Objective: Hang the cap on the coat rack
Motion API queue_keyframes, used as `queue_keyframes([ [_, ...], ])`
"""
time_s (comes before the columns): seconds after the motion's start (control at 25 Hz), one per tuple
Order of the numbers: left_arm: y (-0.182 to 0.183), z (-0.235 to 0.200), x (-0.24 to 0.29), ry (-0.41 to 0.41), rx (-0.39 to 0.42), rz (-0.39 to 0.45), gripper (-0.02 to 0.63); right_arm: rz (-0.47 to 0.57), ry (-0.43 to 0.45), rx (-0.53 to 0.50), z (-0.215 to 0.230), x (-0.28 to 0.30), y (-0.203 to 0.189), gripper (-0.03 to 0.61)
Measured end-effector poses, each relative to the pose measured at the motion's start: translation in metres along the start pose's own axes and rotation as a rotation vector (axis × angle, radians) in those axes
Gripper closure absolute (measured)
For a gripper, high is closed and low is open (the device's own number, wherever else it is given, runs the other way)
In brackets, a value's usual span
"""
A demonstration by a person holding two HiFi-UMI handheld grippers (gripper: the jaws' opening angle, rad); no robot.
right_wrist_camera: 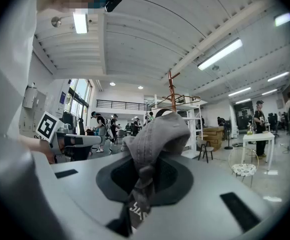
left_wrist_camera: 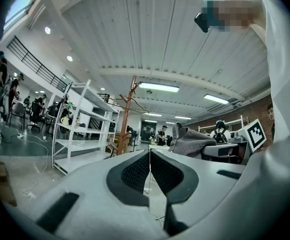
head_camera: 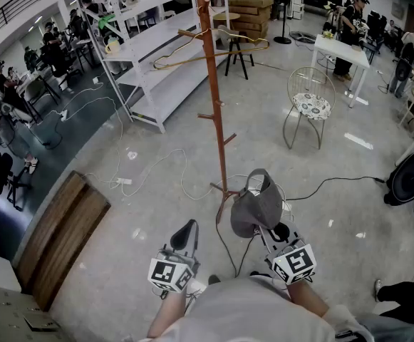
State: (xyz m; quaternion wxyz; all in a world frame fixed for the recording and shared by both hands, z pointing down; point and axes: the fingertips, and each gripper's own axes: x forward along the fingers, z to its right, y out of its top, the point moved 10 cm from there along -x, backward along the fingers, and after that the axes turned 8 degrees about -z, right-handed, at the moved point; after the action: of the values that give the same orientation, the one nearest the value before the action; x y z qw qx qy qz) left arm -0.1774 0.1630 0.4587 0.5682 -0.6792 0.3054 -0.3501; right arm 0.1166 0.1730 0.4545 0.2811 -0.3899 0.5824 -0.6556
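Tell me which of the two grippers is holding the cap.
The right gripper: its jaws are clamped on the grey cap, which sticks up from between them. The left gripper has its jaws shut together with nothing between them.

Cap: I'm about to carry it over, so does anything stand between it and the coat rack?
Nothing visible does. The cap, clamped in the right gripper, sits close beside the coat rack, with open air between; its lower pegs are bare.

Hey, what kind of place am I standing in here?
Most likely a big shared lab or workshop hall: bare concrete floor strewn with cables, white metal shelving, stacked cardboard boxes, and people working at tables around the edges.
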Motion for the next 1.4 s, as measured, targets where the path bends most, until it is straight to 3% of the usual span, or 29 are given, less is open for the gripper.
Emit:
queue_keyframes([
  [0.2, -0.002, 0.000, 0.003, -0.006, -0.028, 0.001, 0.603, 0.005, 0.010, 0.012, 0.000, 0.004, -0.003, 0.538],
  [0.88, 0.000, 0.014, 0.012, 0.015, -0.008, -0.011, 0.603, 0.007, 0.061, 0.015, 0.009, 0.005, -0.010, 0.538],
  [1.4, 0.000, 0.062, 0.035, 0.088, 0.008, -0.009, 0.603, 0.003, 0.125, -0.002, 0.061, -0.012, -0.013, 0.538],
])
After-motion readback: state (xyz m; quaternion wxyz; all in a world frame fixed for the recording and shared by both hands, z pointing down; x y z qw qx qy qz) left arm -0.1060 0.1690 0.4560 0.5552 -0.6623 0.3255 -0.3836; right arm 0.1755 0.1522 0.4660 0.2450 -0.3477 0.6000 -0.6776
